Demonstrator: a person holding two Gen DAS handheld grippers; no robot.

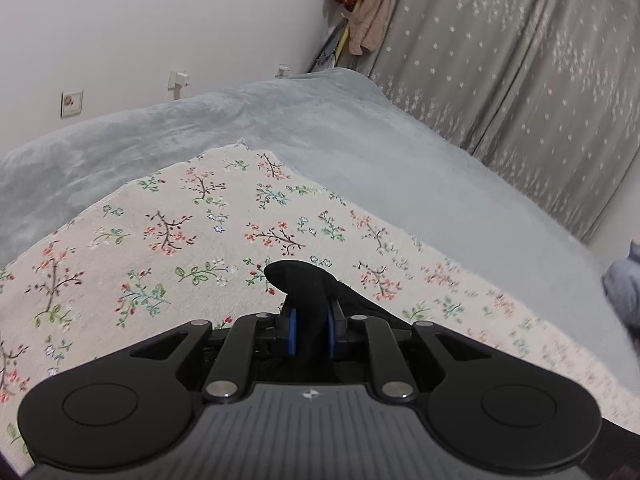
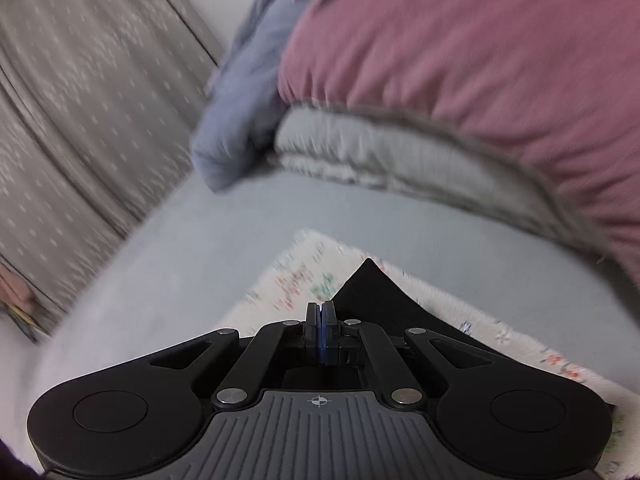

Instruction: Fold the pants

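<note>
Black pants (image 1: 298, 280) pinched in left claw (image 1: 311, 334), bunched toward twelve o'clock.
Right claw (image 2: 322, 334) fully closed; pants (image 2: 372, 292) at one o'clock, grip unclear through blur.

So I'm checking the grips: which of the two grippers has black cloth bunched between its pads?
The left gripper: a fold of the black pants keeps its blue pads apart. The right gripper has its pads pressed flat together.
</note>
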